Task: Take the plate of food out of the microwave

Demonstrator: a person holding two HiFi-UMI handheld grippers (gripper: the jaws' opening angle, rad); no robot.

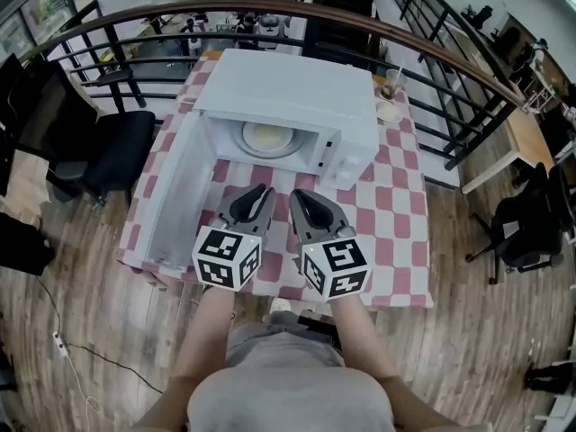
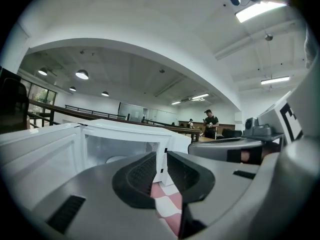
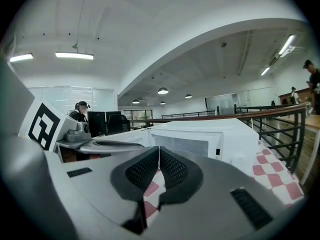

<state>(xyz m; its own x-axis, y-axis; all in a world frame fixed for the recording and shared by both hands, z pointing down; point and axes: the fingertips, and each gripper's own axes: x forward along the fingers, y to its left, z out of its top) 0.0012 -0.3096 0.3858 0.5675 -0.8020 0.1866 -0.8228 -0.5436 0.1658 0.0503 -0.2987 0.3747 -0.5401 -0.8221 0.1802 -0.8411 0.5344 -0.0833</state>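
Observation:
A white microwave (image 1: 297, 93) stands on the red-and-white checked table (image 1: 396, 232) with its door (image 1: 175, 187) swung open to the left. Inside it lies a white plate of pale food (image 1: 266, 138). Both grippers hover side by side over the table's near half, in front of the open cavity and pointing at it. My left gripper (image 1: 261, 192) (image 2: 161, 156) shows a narrow gap between its pads with nothing in it. My right gripper (image 1: 301, 196) (image 3: 159, 151) has its pads together and holds nothing. In the left gripper view the plate (image 2: 116, 159) shows faintly inside the cavity.
A glass with a straw (image 1: 391, 86) and a small dish (image 1: 390, 112) stand at the table's back right corner. A black chair (image 1: 112, 151) sits left of the table, near the open door. A curved railing (image 1: 432, 57) runs behind the table.

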